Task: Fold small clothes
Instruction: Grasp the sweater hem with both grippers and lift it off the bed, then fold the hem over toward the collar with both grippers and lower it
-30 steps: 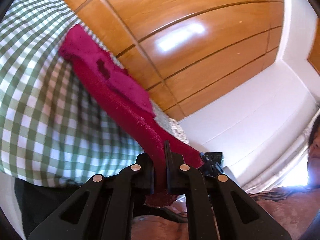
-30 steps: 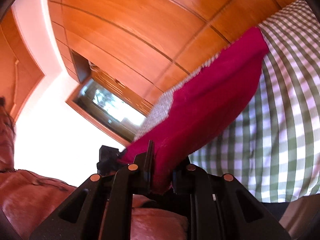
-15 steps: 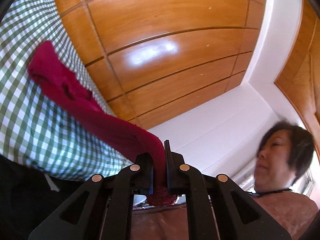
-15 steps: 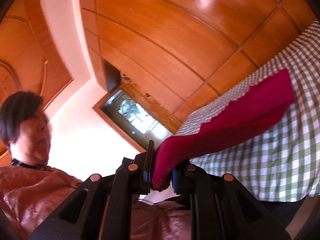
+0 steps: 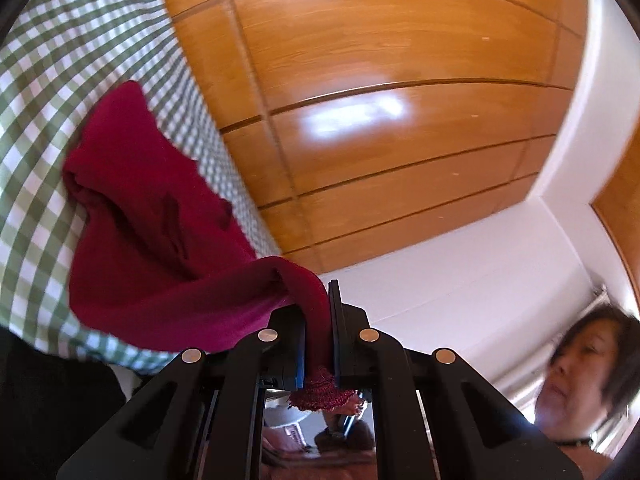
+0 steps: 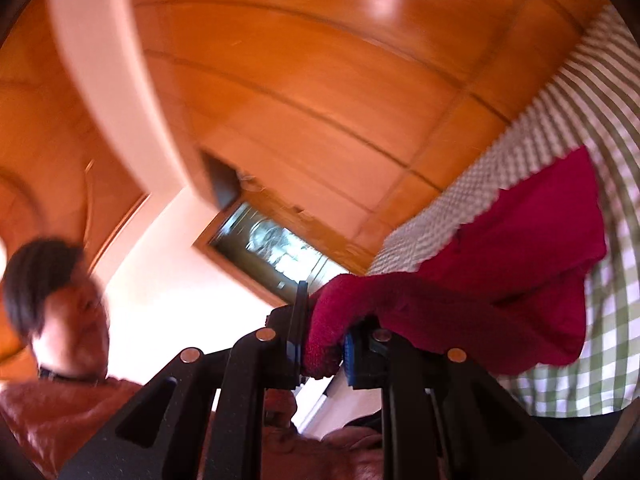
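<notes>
Crimson knit cloth, a small soft garment (image 5: 160,248), fills our view, and we have it pinched at both ends. Our left gripper (image 5: 318,336) has its black fingers (image 5: 335,320) pressed tight on a bunched edge of the fabric, a frayed tuft poking out below them. From there the garment sags away to the left, draping in folds in front of a green-and-white checked cloth (image 5: 36,128); we cannot tell whether it touches that cloth or hangs just clear of it. Over on the right wrist camera, blurred, our right gripper (image 6: 322,340) clamps a thicker roll of the same crimson garment (image 6: 512,280), fingers (image 6: 298,320) nearly together around it, and the fabric stretches off to the right before the same checked cloth (image 6: 600,128). Glossy orange-brown wooden panelling (image 5: 400,100) curves across the background, with a white wall (image 5: 460,272) beside it. We also catch a person in a reddish-brown jacket (image 6: 52,412) at the edge of both views.
</notes>
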### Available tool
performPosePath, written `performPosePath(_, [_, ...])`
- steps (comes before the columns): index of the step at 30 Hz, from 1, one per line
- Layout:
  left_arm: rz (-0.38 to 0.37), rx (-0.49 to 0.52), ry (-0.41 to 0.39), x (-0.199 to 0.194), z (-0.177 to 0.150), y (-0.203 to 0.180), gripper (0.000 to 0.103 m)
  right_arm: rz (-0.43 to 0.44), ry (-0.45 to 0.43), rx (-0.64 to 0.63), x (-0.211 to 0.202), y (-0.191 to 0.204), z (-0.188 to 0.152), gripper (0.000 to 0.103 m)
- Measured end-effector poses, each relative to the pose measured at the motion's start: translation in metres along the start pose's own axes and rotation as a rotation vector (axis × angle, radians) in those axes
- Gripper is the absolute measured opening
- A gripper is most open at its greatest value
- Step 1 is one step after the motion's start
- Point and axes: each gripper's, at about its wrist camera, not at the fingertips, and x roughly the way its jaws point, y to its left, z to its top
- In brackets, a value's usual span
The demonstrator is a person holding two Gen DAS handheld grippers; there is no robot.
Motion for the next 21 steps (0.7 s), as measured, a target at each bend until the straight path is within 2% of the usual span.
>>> performPosePath(6, [0.141, -0.003, 0.003, 0.027, 0.041, 0.025, 0.007, -0.096, -0.004, 0.109, 0.019, -0.052, 0.030, 0.013])
performPosePath(11, [0.187, -0.132, -0.029, 0.045, 0.069, 0.065, 0.007, -0.161, 0.010, 0.165, 0.042, -0.088, 0.055, 0.014])
performPosePath(16, [0.250, -0.188, -0.047, 0.062, 0.085, 0.093, 0.007, -0.221, 0.020, 0.225, 0.061, -0.120, 0.072, 0.016])
performPosePath(18, [0.291, -0.191, -0.042, 0.070, 0.088, 0.098, 0.011, -0.253, 0.024, 0.227, 0.067, -0.128, 0.077, 0.016])
performPosePath(21, [0.378, -0.162, -0.051, 0.080, 0.092, 0.100, 0.035, -0.313, 0.025, 0.233, 0.074, -0.142, 0.082, 0.021])
